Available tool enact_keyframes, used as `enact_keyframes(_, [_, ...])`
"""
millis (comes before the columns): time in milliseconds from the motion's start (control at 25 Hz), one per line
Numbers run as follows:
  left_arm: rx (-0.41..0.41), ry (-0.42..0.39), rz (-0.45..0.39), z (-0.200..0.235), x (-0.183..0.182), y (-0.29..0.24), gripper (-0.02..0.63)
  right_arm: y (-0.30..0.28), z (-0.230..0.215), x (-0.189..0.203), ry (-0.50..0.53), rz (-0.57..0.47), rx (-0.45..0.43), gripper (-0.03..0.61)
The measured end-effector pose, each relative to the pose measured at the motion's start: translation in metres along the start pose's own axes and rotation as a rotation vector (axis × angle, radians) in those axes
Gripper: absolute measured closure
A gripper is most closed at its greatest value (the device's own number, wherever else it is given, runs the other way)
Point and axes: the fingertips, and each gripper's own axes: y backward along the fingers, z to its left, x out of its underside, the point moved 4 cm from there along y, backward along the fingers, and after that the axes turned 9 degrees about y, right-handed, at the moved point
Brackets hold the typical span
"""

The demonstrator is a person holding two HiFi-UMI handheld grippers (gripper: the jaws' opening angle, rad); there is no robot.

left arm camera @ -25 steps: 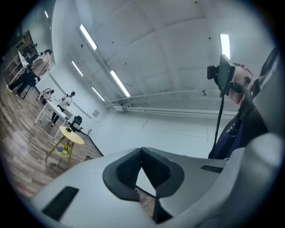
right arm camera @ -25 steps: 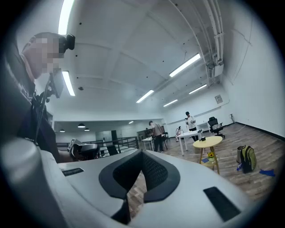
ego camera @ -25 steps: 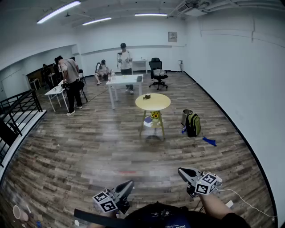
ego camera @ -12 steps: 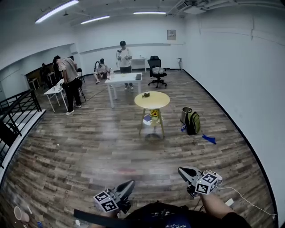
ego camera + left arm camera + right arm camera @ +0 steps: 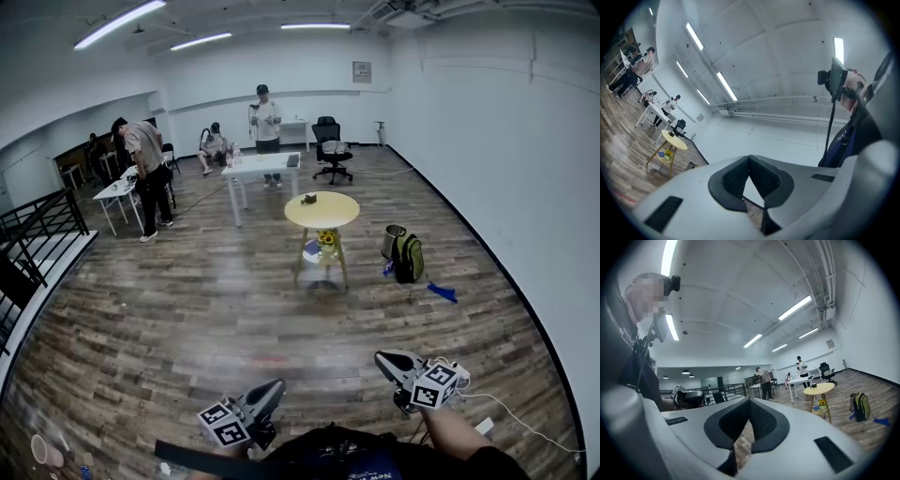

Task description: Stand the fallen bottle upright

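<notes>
Down at the near edge of the wooden floor (image 5: 187,309), the two tongs were held apart from each other. The left gripper (image 5: 273,385) had its jaws closed tip to tip with nothing between the pads, and the right gripper (image 5: 381,357) was likewise closed and empty. Well ahead of them, toward the middle of the floor, stood a round yellow table (image 5: 322,214). A small dark object (image 5: 308,200) sat near the far edge of its top, too small to identify. Where the fallen bottle lay I could not tell from any view. A green backpack (image 5: 407,261) sat on the floor just right of that table. Beyond was a white table (image 5: 262,167) with a standing person (image 5: 267,122) behind it.
</notes>
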Motion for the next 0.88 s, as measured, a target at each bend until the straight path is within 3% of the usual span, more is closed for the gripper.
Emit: enact_keyframes(880, [-0.012, -0.006, 0.026, 0.004, 0.014, -0.041, 0.611, 0.018, -0.041, 0.001, -0.057, -0.052, 0.008, 0.578])
